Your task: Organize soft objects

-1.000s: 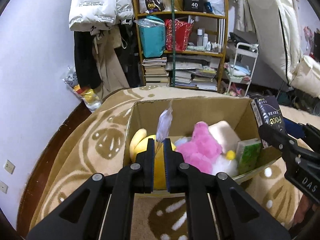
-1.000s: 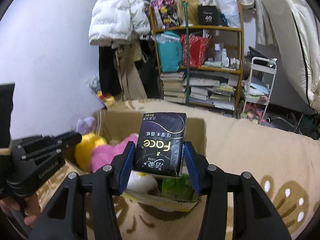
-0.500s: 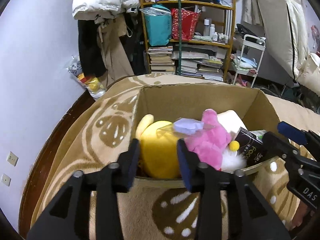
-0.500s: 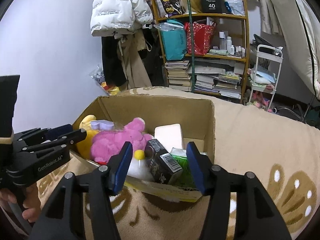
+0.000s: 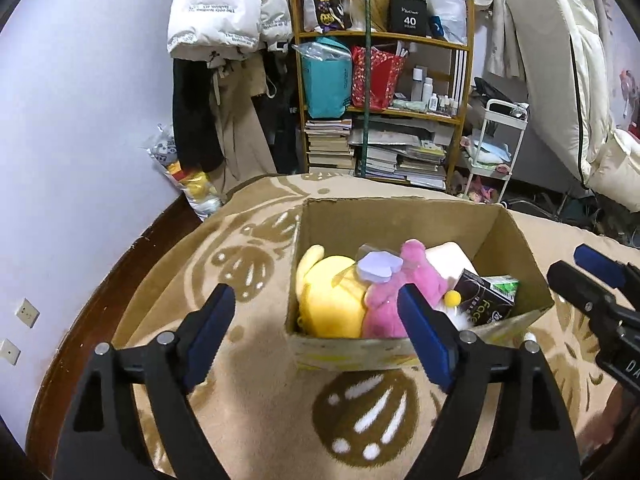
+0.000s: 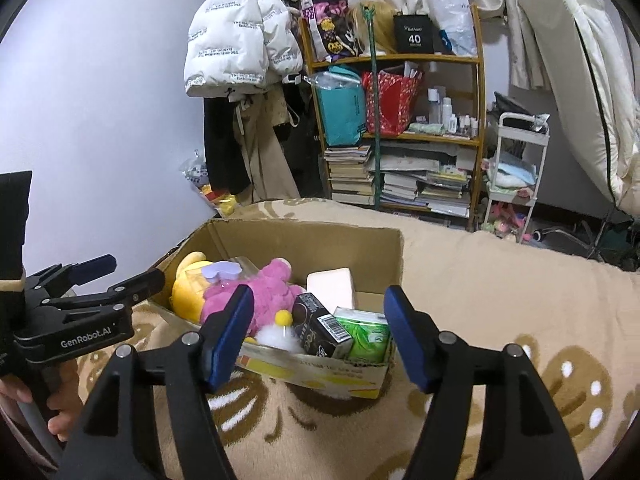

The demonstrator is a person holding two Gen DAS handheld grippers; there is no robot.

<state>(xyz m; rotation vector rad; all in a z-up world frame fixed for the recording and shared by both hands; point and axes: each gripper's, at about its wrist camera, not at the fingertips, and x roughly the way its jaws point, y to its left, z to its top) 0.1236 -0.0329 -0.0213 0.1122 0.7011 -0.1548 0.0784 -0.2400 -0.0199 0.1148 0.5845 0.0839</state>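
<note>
A cardboard box point(image 5: 400, 216) sits on a beige patterned blanket. Inside lie a yellow plush point(image 5: 328, 300), a pink plush point(image 5: 392, 296), a white soft block point(image 5: 448, 254), a black tissue pack point(image 5: 482, 304) and a green tissue pack point(image 5: 506, 286). A lilac heart-shaped item in clear wrap point(image 5: 378, 266) rests on top of the plushes. My left gripper point(image 5: 314, 300) hovers in front of the box, jaws opening, nothing between them. My right gripper point(image 6: 319, 300) also hangs before the box point(image 6: 304, 240), jaws opening and empty, with the black pack point(image 6: 320, 330) lying beyond it.
The blanket point(image 6: 480, 280) spreads around the box. Behind stand a wooden shelf point(image 5: 384, 108) with bags and books, hung coats point(image 5: 224, 12), a white cart point(image 5: 496, 148) and a leaning mattress point(image 5: 560, 80). A person's hand point(image 6: 60, 420) holds the left gripper.
The left gripper let go of the lilac wrapped item, now on the plushes. The right gripper let go of the black tissue pack, now in the box. Both opened wide and drew back.
</note>
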